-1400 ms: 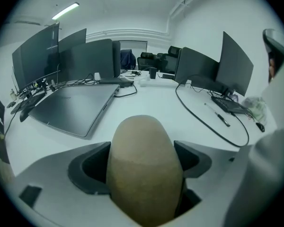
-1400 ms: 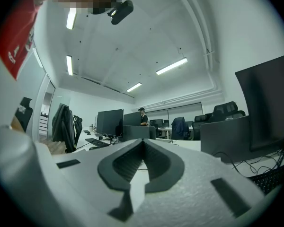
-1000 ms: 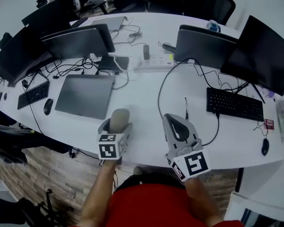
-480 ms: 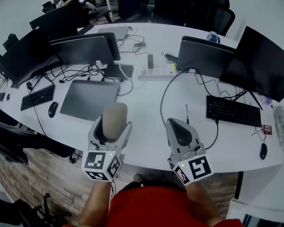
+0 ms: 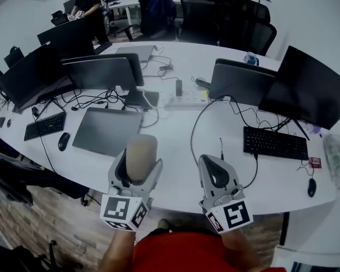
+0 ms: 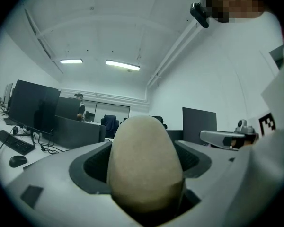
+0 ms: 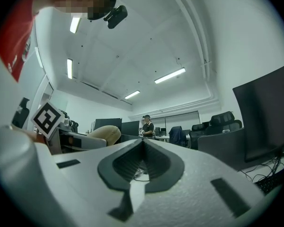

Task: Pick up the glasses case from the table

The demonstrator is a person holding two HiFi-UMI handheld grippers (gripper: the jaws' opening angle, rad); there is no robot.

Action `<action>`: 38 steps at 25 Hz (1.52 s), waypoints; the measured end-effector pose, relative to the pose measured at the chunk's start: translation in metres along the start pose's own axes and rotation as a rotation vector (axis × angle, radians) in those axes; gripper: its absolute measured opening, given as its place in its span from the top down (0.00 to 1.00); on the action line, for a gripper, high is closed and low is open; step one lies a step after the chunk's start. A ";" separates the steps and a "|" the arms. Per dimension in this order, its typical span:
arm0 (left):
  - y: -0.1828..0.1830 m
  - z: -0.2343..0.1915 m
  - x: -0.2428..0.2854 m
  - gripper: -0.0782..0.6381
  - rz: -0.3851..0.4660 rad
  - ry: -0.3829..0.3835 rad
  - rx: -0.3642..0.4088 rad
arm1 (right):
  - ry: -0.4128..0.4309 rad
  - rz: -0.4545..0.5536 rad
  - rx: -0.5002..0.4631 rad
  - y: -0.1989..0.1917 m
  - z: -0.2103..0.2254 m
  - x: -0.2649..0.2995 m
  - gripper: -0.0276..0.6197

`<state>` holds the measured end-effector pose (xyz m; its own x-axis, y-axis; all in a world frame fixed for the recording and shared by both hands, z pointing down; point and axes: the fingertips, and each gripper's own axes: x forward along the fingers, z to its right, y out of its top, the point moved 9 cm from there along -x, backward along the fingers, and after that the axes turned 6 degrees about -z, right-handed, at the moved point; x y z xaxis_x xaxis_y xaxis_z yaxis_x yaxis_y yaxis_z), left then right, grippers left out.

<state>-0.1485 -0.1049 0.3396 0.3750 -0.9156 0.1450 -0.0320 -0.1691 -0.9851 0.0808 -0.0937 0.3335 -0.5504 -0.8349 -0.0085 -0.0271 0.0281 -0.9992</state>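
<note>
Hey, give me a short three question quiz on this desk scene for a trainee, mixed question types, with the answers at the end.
1. True or false: the right gripper holds the glasses case.
2. Multiple choice: the glasses case is A) beige, B) black, C) red.
3. Fill the gap: the right gripper's jaws are ___, with nothing between them.

Key: 1 false, the left gripper holds it, shut on it; 2 A; 3 shut.
</note>
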 end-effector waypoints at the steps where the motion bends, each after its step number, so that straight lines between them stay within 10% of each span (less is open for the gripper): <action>1: 0.001 0.000 0.000 0.35 0.003 -0.001 0.000 | -0.004 0.001 -0.002 0.000 0.000 0.000 0.95; 38: 0.010 0.004 0.000 0.35 0.011 -0.016 -0.003 | -0.031 0.009 -0.049 0.007 -0.002 0.001 0.95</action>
<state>-0.1450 -0.1053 0.3297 0.3897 -0.9113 0.1325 -0.0388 -0.1600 -0.9864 0.0785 -0.0928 0.3263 -0.5243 -0.8513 -0.0195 -0.0638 0.0621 -0.9960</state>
